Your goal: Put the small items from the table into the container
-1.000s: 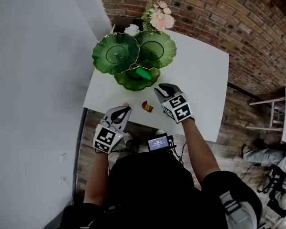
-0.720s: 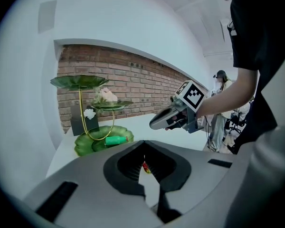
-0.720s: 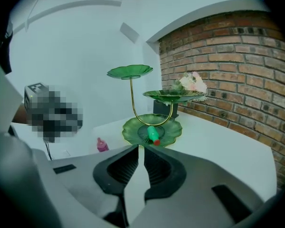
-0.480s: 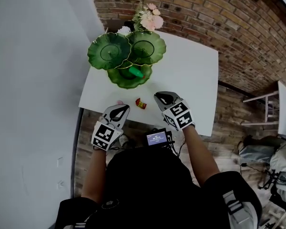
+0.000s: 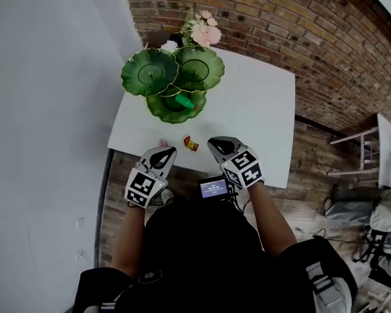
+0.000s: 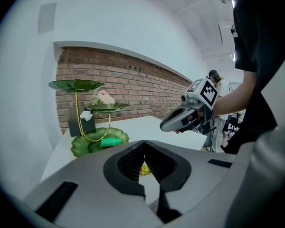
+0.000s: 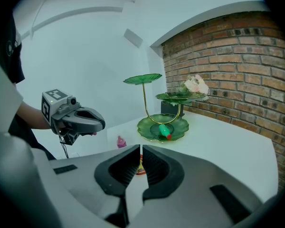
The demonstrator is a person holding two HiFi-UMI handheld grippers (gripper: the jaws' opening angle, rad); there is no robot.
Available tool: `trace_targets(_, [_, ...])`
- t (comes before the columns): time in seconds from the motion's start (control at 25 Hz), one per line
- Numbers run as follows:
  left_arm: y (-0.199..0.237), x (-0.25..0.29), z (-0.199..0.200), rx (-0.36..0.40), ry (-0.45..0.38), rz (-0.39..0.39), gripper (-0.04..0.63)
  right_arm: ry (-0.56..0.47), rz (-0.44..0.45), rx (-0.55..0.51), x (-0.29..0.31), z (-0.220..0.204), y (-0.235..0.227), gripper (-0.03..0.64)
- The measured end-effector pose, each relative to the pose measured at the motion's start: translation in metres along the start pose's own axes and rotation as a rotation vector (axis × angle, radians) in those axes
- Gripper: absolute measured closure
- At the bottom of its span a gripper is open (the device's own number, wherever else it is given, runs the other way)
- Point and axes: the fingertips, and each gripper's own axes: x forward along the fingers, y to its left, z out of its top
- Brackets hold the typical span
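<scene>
One green item [image 5: 186, 102] lay in the bottom dish of the leaf-tiered stand [image 5: 158, 109]. Two remained on the white table [image 5: 251, 109], near its front edge: a red-and-yellow piece [image 5: 191, 143] and a pink piece [image 5: 162, 143]. The left gripper [image 5: 170, 150] was fully closed and empty. The right gripper [image 5: 213, 142] was closing on nothing, its jaws nearly together. Bare tabletop lay open to the right.

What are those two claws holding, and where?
Nothing. The left gripper is shut empty; the right gripper is closing with nothing between its jaws. A red-yellow item lies beyond them.
</scene>
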Motion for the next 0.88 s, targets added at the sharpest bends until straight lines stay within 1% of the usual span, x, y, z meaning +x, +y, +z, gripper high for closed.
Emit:
trace_targets(0.24, [0.002, -0.001, -0.001, -0.022, -0.014, 0.005, 0.584, 0.011, 0.007, 0.001, 0.003, -0.004, 0.003, 0.589])
trace_targets(0.56, [0.005, 0.003, 0.001, -0.021, -0.023, 0.007, 0.586, 0.011, 0.006, -0.004, 0.006, -0.002, 0.0, 0.589])
trace_targets(0.72, [0.01, 0.003, 0.005, -0.037, -0.042, 0.011, 0.586, 0.012, 0.005, -0.003, 0.008, -0.002, -0.003, 0.589])
trace_targets(0.88, [0.013, 0.001, 0.005, -0.039, -0.035, 0.022, 0.585, 0.015, 0.008, -0.003, 0.008, -0.001, -0.003, 0.589])
